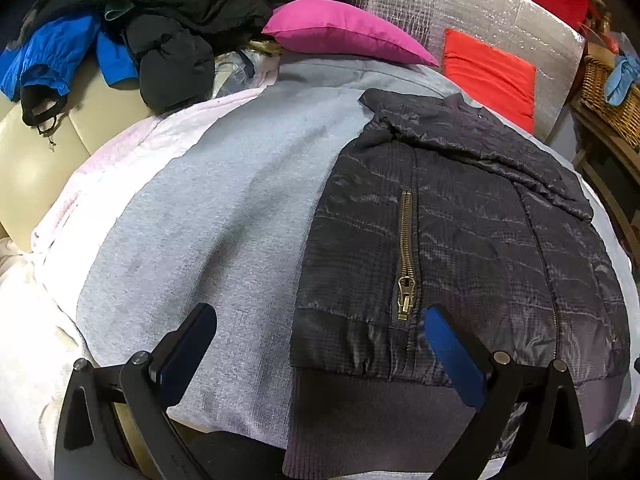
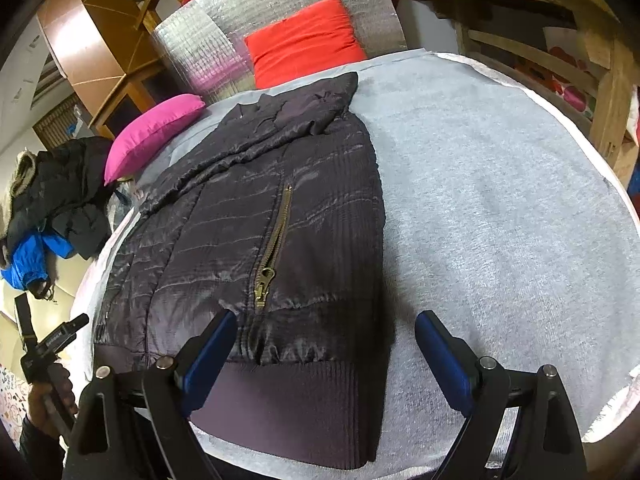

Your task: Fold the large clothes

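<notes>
Jacket (image 1: 460, 240) lying half-folded on grey sheet (image 1: 200, 220). L gripper (image 1: 320, 344) & R gripper (image 2: 326, 350) being held wide open, nothing gripped. Next fold prob needing ribbed hem (image 2: 288, 408) pinched, lifted toward collar.

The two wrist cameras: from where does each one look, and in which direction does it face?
Left wrist: sits on the left hand-held gripper, looks down across the bed; its open fingers show above the dark jacket.
Right wrist: sits on the right hand-held gripper, same direction, open fingers; a hand shows at lower left.
Shared: the jacket, pink pillow, red pillow.
</notes>
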`<action>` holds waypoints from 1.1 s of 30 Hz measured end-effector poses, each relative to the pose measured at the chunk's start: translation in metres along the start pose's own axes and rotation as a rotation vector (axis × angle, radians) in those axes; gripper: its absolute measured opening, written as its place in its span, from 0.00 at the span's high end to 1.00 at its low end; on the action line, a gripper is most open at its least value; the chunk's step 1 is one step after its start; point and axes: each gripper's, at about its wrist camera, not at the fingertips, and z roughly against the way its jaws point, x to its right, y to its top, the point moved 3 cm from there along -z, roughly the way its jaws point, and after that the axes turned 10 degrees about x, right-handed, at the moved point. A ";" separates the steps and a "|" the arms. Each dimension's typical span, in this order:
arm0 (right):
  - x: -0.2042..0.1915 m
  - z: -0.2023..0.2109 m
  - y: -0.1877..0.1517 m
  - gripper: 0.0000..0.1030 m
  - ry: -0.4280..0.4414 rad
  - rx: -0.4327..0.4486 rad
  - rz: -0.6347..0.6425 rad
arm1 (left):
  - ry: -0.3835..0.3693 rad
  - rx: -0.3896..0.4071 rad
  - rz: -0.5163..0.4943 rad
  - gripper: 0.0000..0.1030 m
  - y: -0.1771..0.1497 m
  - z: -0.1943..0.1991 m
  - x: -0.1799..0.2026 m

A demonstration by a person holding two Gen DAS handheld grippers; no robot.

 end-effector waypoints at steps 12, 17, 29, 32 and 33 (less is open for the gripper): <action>-0.001 -0.006 -0.006 0.11 -0.001 -0.034 -0.005 | 0.007 -0.016 0.016 0.00 -0.007 -0.004 -0.012; 0.001 -0.010 -0.010 0.11 0.008 -0.048 -0.026 | 0.007 -0.029 0.032 0.00 -0.010 -0.009 -0.018; 0.005 -0.004 0.014 0.11 -0.023 0.010 -0.008 | -0.030 0.019 -0.008 0.00 0.014 0.002 0.007; -0.005 -0.007 0.044 0.11 -0.015 0.047 0.035 | -0.053 0.043 -0.047 0.00 0.033 -0.003 0.025; -0.009 -0.009 0.051 0.11 -0.011 0.053 0.045 | -0.061 0.050 -0.058 0.00 0.040 -0.005 0.032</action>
